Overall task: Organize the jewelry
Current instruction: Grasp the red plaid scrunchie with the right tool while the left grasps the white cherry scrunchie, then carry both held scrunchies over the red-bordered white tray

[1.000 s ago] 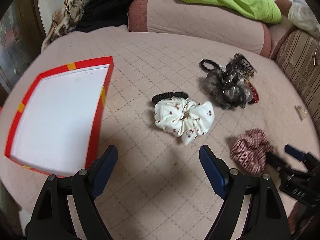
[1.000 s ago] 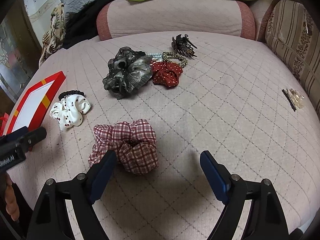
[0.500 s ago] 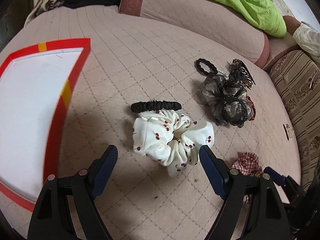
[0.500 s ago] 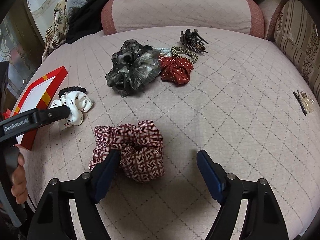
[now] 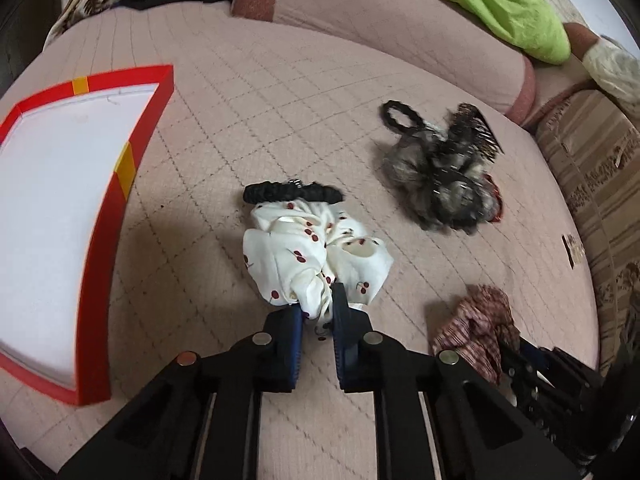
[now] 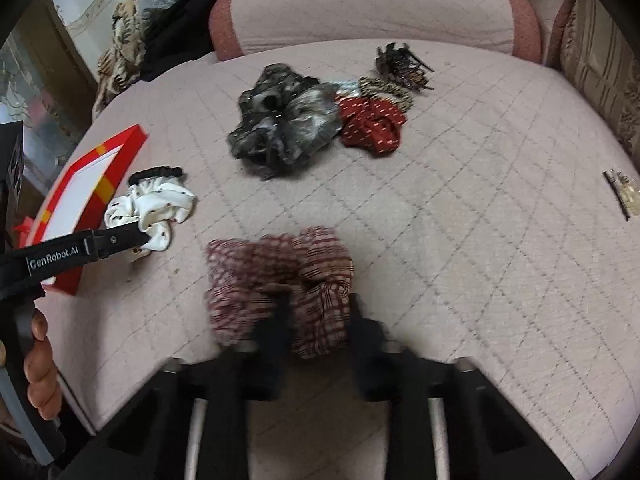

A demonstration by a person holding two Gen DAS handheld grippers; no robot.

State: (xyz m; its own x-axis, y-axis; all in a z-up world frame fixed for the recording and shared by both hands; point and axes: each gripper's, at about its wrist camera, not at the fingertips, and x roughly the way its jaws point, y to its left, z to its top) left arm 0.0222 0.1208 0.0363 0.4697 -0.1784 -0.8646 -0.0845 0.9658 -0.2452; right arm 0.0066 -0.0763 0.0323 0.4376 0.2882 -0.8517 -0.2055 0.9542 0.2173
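- Left gripper (image 5: 317,307) was pinched on the near edge of the white scrunchie (image 5: 312,258), which lay on the pink cushion (image 5: 240,120).
- Black hair tie (image 5: 294,193) touched the scrunchie's far side.
- Red box (image 5: 116,216), white inside, sat just left of it.
- Right gripper (image 6: 316,312) was blurred; fingers straddled the near part of the plaid scrunchie (image 6: 280,280), nearly closed on it. Couldn't tell whether the grip was firm.
- Grey scrunchie (image 6: 284,120) and red scrunchie (image 6: 372,126) touched each other farther back, hair claw (image 6: 400,64) behind them.
- Hairpins (image 6: 620,196) lay well apart at right.
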